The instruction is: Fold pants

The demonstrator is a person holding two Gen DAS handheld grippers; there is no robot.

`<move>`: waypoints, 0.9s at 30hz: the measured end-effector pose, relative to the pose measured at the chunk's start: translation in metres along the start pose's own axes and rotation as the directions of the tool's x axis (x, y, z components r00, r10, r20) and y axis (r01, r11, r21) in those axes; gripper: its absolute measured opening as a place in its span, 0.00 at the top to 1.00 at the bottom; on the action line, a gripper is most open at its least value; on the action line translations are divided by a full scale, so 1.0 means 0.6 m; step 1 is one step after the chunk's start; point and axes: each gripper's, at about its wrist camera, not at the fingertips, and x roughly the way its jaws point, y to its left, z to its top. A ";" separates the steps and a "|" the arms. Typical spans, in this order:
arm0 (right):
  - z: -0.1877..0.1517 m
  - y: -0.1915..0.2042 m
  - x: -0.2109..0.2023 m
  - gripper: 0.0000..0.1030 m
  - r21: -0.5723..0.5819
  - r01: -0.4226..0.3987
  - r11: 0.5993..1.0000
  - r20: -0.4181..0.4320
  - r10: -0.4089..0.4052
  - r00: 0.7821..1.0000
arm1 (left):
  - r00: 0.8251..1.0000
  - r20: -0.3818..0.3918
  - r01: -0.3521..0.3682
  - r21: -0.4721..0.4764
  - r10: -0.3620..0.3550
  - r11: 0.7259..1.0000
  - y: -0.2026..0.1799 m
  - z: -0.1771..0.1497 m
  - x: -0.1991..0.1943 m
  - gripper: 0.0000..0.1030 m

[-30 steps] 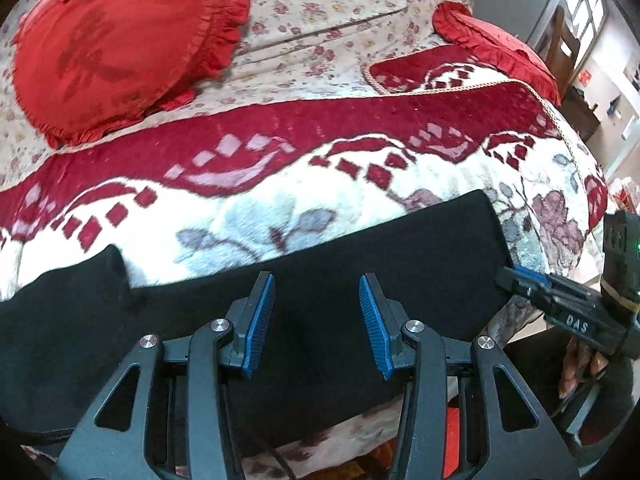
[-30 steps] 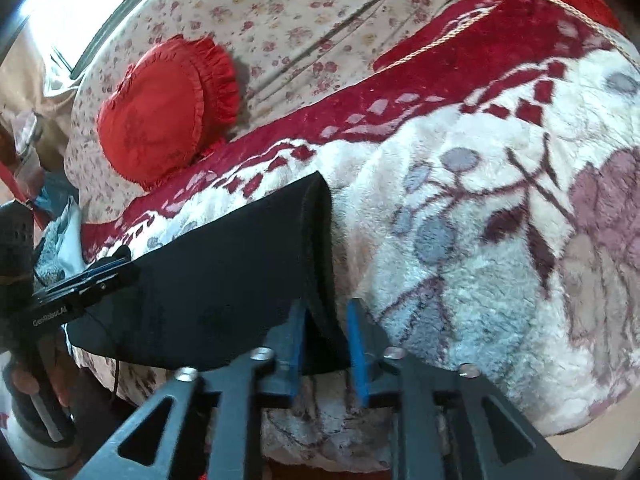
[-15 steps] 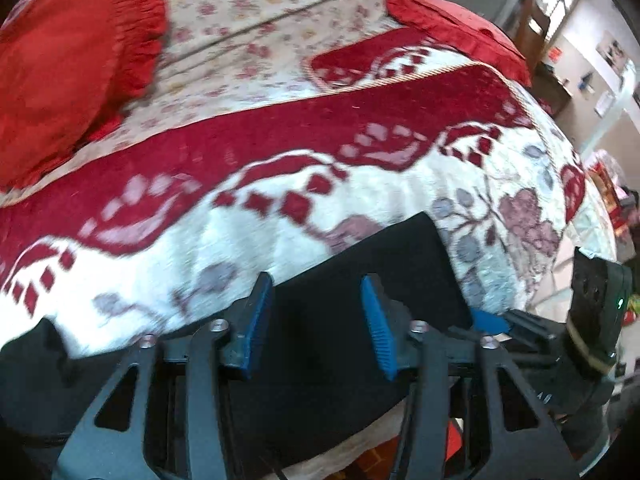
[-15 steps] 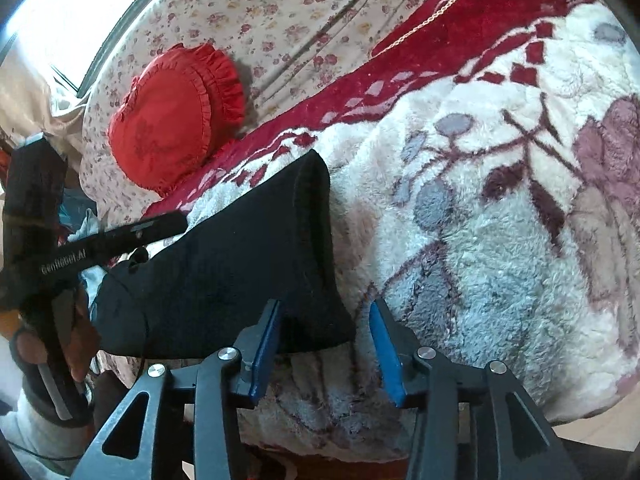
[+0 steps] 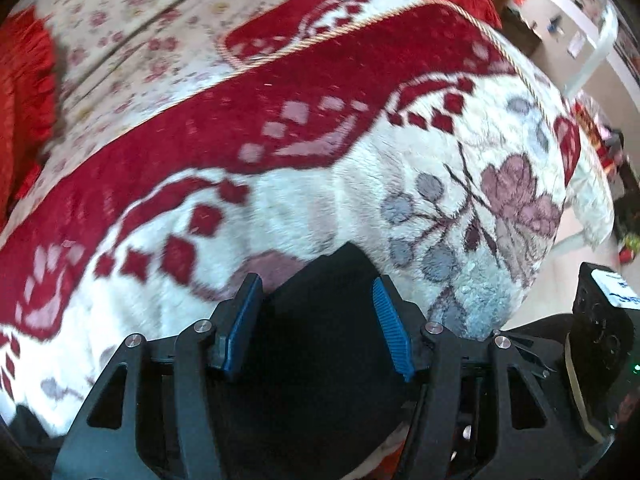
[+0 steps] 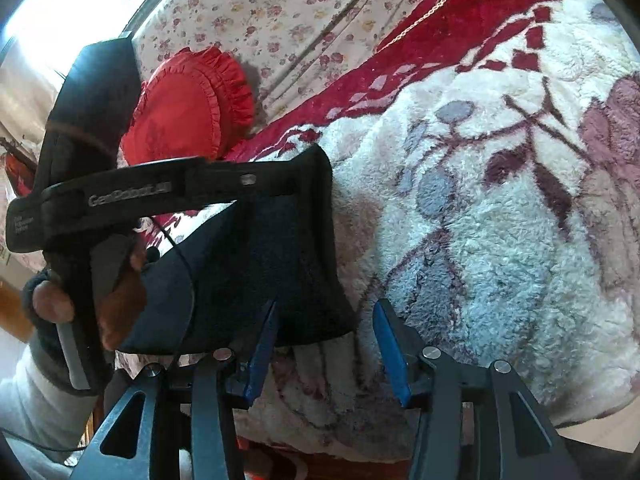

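Note:
The black pants lie along the front edge of a red and white fleece blanket. My left gripper hovers over their right end. Its jaws are opening, the cloth sits below and between the blue pads, and nothing is pinched. In the right wrist view the pants show a rounded fold at their left side. My right gripper sits at their lower right corner with its jaws opening. That corner lies between the pads, which do not press on it. The left gripper reaches across the pants from the left, held by a hand.
A red ruffled cushion rests on the flowered sheet behind the blanket. The blanket drops over the bed's front edge near both grippers. The right tool's housing stands close at the left gripper's right. Furniture and floor lie beyond the bed's right end.
The left gripper swept right along the pants to their right end. Both pairs of jaws widened. The right gripper, earlier closed on the pants' edge, has let it go.

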 end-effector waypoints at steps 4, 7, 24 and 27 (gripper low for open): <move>0.003 -0.007 0.007 0.54 0.029 -0.050 0.998 0.014 0.049 0.999 | 1.000 -0.003 -0.013 0.086 0.014 0.996 -0.018 0.004 0.022 0.52; 0.008 -0.009 0.009 0.77 0.041 -0.059 0.997 0.019 0.059 0.998 | 1.000 0.005 0.000 0.081 0.000 0.997 -0.014 0.002 0.027 0.68; 0.039 0.209 -0.070 0.88 -0.248 -0.217 0.944 0.109 0.250 0.962 | 0.959 0.283 0.012 0.005 -0.014 1.000 0.094 -0.065 -0.236 0.83; 0.033 0.278 -0.039 0.88 -0.325 -0.264 0.908 0.046 0.294 0.955 | 0.951 0.306 -0.029 -0.073 0.050 0.997 0.157 -0.115 -0.275 0.83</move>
